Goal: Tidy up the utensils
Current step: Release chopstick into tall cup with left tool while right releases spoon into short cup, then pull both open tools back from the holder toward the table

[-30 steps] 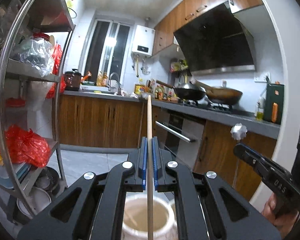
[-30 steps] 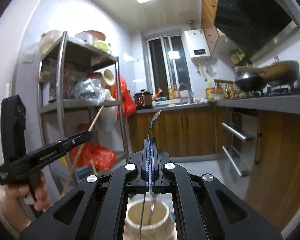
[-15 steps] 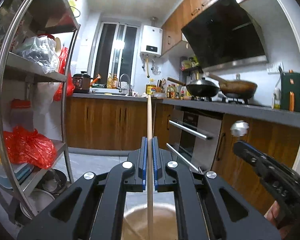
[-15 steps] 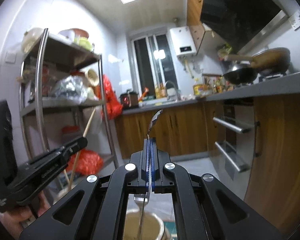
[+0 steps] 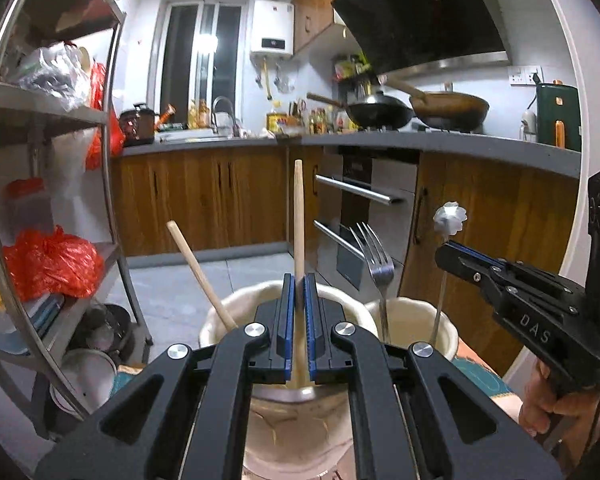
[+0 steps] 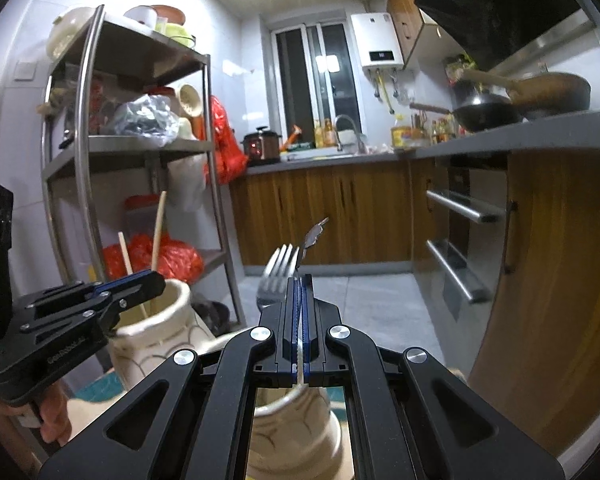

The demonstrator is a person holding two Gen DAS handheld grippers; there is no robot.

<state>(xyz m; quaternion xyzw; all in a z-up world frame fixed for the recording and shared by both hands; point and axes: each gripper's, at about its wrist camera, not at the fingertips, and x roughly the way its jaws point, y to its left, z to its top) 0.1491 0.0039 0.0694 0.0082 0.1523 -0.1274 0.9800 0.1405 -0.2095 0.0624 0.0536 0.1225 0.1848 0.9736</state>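
Note:
My left gripper (image 5: 299, 280) is shut on a wooden chopstick (image 5: 298, 208) held upright over a cream ceramic jar (image 5: 228, 312). A second chopstick (image 5: 196, 268) leans in that jar. My right gripper (image 6: 299, 282) is shut on the handle of a metal spoon (image 6: 315, 234) over a second cream jar (image 6: 292, 416). A metal fork (image 6: 278, 276) stands in that jar, tines up. In the left wrist view the fork (image 5: 374, 256), the spoon (image 5: 449, 218) and the right gripper (image 5: 460, 258) show at right. The left gripper (image 6: 140, 284) and its jar (image 6: 156, 332) show at left in the right wrist view.
A steel shelf rack (image 5: 52, 216) with red bags and pots stands at left. Wooden cabinets (image 5: 204, 200) and an oven (image 5: 360, 216) line the far side. Woks (image 5: 380, 112) sit on the counter. A patterned mat (image 5: 476, 376) lies under the jars.
Both grippers have come down with their utensils. The jars, the leaning chopstick and the fork now rise into view; the chopstick and spoon sit lower over the jars.

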